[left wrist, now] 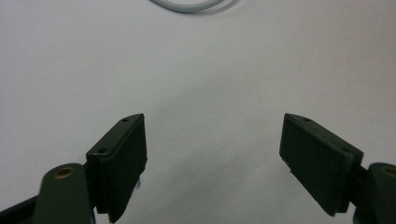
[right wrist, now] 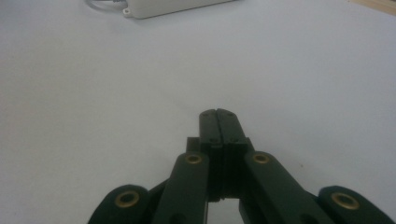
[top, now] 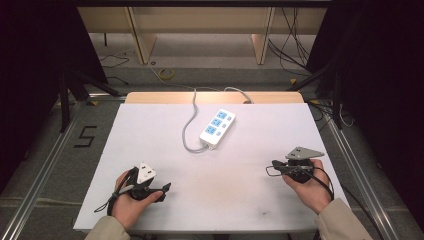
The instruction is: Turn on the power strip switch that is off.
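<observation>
Plainly, left tongs point(top: 167, 189) gape empty, right tongs point(top: 270, 167) pinch closed on nothing, near the glossy rectangular power strip point(top: 218, 127).

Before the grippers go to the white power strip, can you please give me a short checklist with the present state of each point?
1. Left gripper open with nothing between its jaws: ok.
2. Right gripper open for a grasp: not ok, its jaws are shut together.
3. Power strip lying flat on the table, sockets up: ok.
4. Path from both grippers to the strip free: ok.
5. Grey cord away from the strip's body: ok, it loops to one side.
6. Strip plugged in: cannot tell.
</observation>
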Demonstrator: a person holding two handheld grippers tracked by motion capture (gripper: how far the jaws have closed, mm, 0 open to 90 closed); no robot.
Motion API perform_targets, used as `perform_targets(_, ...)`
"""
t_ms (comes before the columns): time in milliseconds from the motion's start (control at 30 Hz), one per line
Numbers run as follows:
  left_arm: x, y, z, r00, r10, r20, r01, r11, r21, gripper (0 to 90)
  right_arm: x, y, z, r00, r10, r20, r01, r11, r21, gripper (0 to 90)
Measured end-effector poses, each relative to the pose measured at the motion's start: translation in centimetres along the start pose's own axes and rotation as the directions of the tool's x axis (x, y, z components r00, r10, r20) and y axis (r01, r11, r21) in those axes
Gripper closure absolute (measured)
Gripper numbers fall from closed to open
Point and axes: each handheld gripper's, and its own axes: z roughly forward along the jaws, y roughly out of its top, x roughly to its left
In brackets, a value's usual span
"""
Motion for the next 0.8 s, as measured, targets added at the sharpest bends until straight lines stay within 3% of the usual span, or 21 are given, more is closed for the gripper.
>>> perform_targets(800,0.0,0.0,0.0,1.0,0.005,-0.005,-0.005,1.0,-0.005,23.3,-0.2,3.4,1.6,0.9994,-0.032,-0.011,0.033,0.999,0.038,90.0)
